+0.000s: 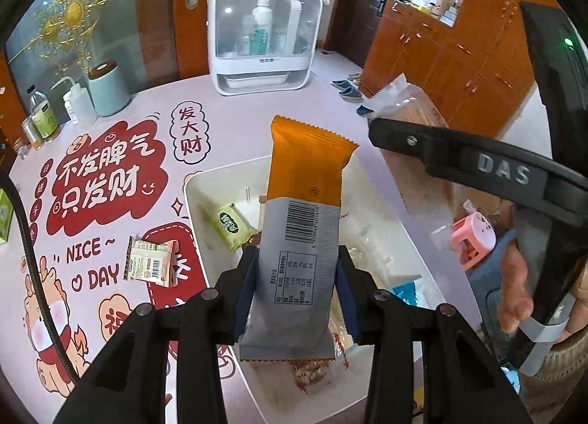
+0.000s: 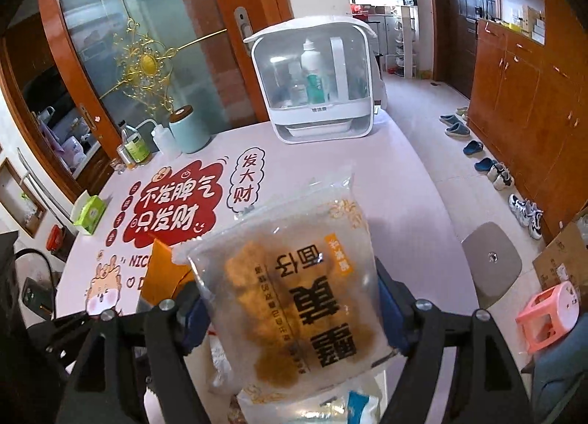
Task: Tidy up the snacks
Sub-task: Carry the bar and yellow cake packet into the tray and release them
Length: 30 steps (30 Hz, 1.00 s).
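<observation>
At the left end of the bench (image 1: pixel 330 85), which wears a pink cloth printed with red cartoon panels, stand a jar with a green label (image 1: pixel 44 118), a white squeeze bottle (image 1: pixel 79 104) and a pale blue canister (image 1: pixel 108 89) with a dark lid. Nearer, 1 small cream snack packet (image 1: pixel 150 262) lies flat on the cloth, just left of the white bin (image 1: pixel 191 196). Inside the bin a green packet (image 1: pixel 232 226) rests against the left wall, with other wrappers beneath and beside it that are hard to make out. The left gripper (image 1: pixel 297 284) is clenched on an orange-and-grey snack bar (image 1: pixel 301 240), its blue pads pressing both long edges, so the bar stands upright above the bin. At the far edge of the bench sits a white cabinet (image 1: pixel 262 38) with a clear front and bottles inside. To the right, the right gripper (image 2: pixel 294 313) holds a clear bag of brown snacks (image 2: pixel 294 277) between its blue pads, jaws spread wide to take the bag's width; the bag tilts upward above the bench, its printed lettering upside down from that gripper's view. Beyond the bench edge, on the floor, are a pink stool (image 2: pixel 547 317), a grey stool (image 2: pixel 492 262) and 1 row of shoes (image 2: pixel 474 148) along the wooden cupboards.
</observation>
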Motion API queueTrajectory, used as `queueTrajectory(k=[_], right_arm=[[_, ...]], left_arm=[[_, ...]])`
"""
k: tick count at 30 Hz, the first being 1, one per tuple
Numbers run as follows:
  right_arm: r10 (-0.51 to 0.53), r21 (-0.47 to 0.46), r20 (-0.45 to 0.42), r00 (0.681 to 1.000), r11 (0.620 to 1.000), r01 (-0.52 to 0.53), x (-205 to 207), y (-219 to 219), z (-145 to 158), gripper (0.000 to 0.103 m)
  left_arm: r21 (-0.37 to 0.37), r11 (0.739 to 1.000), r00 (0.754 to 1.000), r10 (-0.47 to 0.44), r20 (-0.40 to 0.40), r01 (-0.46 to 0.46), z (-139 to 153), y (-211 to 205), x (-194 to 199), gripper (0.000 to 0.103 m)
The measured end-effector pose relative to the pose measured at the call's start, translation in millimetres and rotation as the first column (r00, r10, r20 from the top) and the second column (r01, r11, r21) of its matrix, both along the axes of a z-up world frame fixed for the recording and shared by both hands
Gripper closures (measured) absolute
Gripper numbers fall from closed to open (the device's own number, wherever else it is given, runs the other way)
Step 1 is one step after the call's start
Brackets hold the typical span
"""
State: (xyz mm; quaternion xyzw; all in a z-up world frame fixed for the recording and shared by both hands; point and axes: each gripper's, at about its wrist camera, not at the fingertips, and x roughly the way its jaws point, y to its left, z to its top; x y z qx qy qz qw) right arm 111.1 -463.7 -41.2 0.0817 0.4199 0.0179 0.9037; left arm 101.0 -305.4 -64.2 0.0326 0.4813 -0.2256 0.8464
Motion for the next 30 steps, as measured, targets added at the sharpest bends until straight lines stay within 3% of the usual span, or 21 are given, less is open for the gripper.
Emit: queueTrajectory(k=[1, 3, 5, 18, 30], right_arm=[[-0.007, -0.002, -0.003, 1.000, 1.000, 0.007, 4, 0, -2, 0.022], [-0.024, -0.008, -0.011, 1.000, 1.000, 0.024, 12, -1, -5, 0.017], [-0.041, -0.017, -0.005, 0.999, 0.999, 0.040, 18, -2, -8, 0.017], [-0.016, -0.026, 0.024, 1.000, 1.000, 0.017, 18, 4, -6, 0.012], [-0.013, -0.037, 0.009, 1.000, 0.999, 0.013, 2, 12, -7, 0.012]], left_arm=[[0.001, 1.000, 1.000, 0.009, 0.005, -0.009, 0, 0, 1, 0.061], [0.004, 1.000, 1.000, 0.025, 0.010, -0.025, 0, 2, 3, 0.036], [-0.010, 0.999, 0.999, 0.041, 0.026, -0.040, 3, 6, 2, 0.026], [-0.023, 0.984, 0.984, 0.175, 0.013, -0.175, -4, 54, 8, 0.026], [0.000, 0.975, 0.975, 0.222, 0.017, -0.222, -6, 76, -1, 0.026]])
